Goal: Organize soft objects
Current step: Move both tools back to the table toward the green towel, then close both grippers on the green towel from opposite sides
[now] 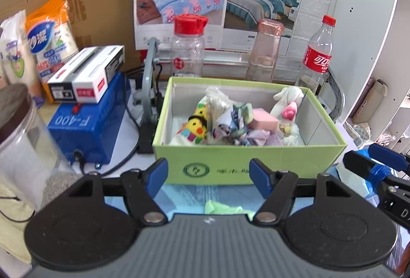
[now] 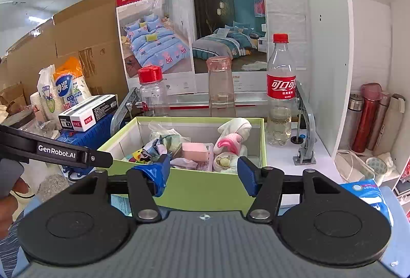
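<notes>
Reading labels | blue machine (image 1: 84,124) "F-400" | left gripper (image 2: 100,157) "GenRobot.AI"

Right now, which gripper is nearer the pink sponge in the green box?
Right, as far as I can tell. The right gripper is at the green box's front wall; the left gripper sits further back from the pink sponge.

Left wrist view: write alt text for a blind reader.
An open green box holds soft toys, crumpled cloth and a pink sponge. The open left gripper sits empty before it, the right gripper entering at right. Three clear bottles stand behind.
</notes>
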{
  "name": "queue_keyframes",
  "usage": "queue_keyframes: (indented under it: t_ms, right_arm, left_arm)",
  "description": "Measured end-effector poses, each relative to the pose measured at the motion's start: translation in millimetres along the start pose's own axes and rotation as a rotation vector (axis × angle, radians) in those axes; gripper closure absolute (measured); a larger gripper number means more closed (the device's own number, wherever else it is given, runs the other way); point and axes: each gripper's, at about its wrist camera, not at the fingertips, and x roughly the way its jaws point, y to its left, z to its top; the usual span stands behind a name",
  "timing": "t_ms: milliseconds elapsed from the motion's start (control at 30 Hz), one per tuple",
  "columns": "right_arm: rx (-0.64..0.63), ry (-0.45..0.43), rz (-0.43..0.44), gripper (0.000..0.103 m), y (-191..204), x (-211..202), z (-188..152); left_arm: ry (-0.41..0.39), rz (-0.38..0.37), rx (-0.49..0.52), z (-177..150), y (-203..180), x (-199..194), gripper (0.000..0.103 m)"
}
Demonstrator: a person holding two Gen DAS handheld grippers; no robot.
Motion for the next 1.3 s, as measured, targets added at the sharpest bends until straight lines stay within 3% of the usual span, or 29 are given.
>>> queue_keyframes:
  t_ms: [300,533,767,967,1167,1300]
  right_arm:
    - [0.060,0.051,-0.011,0.059,-9.2,-13.4,-33.1]
    - [0.051,0.149,0.044,0.059,3.5,-2.6,-71.5]
    - [0.105,0.213,0.030,0.058,-5.7,6.9,-96.4]
    - [0.162,0.204,0.014,0.058,-27.3,1.9,-105.3]
    - [0.192,0.205,-0.001,0.058,-45.0,3.4,-110.6]
    - [0.204,0.210,-0.004,0.058,-52.0,6.3,-111.8]
  left_arm:
    - [0.008,0.094,-0.036,-30.5,40.3,-22.4,0.030]
    - [0.099,0.099,-0.063,-56.4,56.8,-5.0,0.030]
    - [0.199,-0.025,0.007,-55.0,19.5,18.1,0.030]
    - [0.291,-0.164,0.090,-41.4,-20.7,47.9,0.027]
    - [0.410,-0.202,0.155,-40.2,-36.4,89.8,0.027]
    - [0.467,-0.178,0.154,-43.2,-29.2,109.8,0.024]
